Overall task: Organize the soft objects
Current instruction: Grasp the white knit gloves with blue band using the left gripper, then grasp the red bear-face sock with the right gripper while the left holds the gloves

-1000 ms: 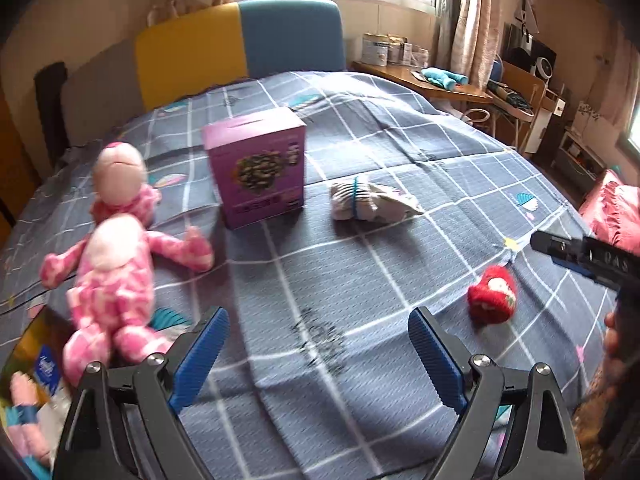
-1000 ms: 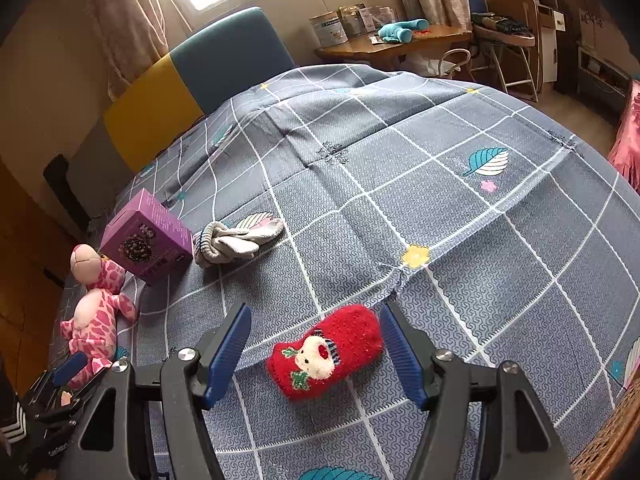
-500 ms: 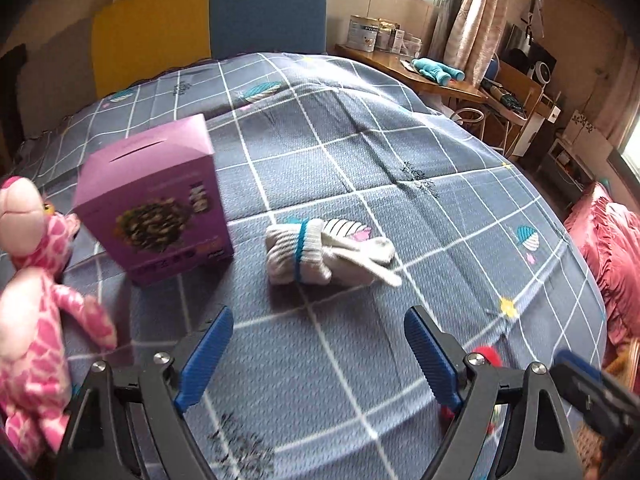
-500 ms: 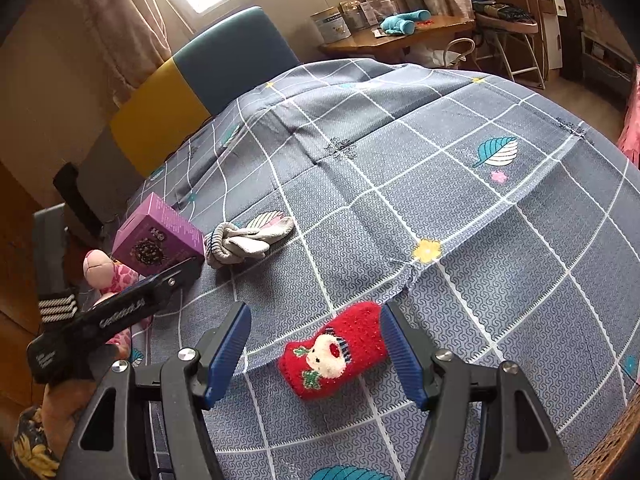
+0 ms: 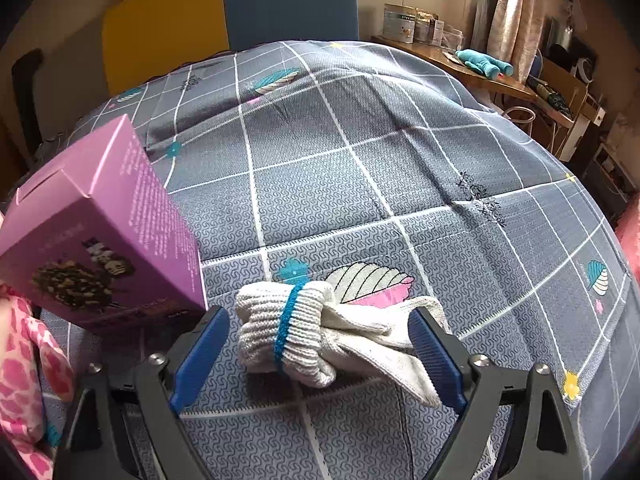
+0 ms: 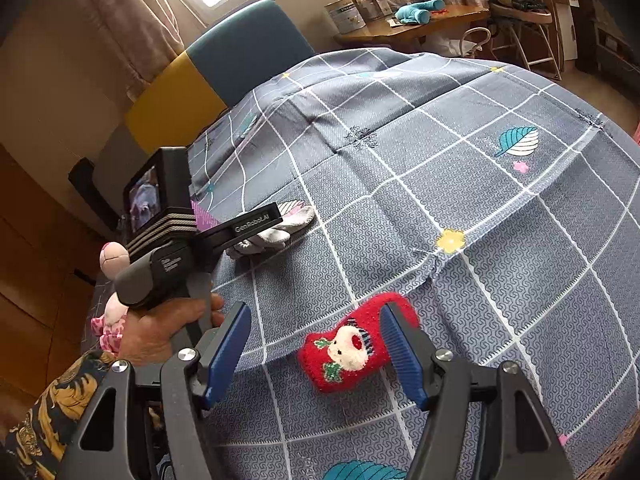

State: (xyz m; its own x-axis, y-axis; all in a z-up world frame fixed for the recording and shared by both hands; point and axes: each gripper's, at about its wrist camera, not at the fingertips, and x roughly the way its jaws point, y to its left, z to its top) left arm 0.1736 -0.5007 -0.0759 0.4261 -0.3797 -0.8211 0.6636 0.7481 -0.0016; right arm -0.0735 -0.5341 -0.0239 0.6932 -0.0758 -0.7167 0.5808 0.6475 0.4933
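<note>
A bundle of white knit gloves with a blue band (image 5: 304,332) lies on the grey checked bedspread (image 5: 360,184). My left gripper (image 5: 318,354) is open, its blue pads on either side of the bundle. The gloves also show in the right wrist view (image 6: 276,232), partly hidden behind the left gripper's body. A red sock with a bear face (image 6: 352,354) lies between the open pads of my right gripper (image 6: 316,360). A pink spotted plush toy (image 5: 24,364) lies at the left edge.
A purple carton (image 5: 100,236) stands tilted just left of the gloves. A yellow and blue headboard (image 5: 224,20) is behind the bed. A wooden desk (image 6: 412,24) with tins and a teal toy stands at the far right.
My left gripper has moved forward and down until the white gloves sit between its pads. My right gripper has edged closer over the red sock.
</note>
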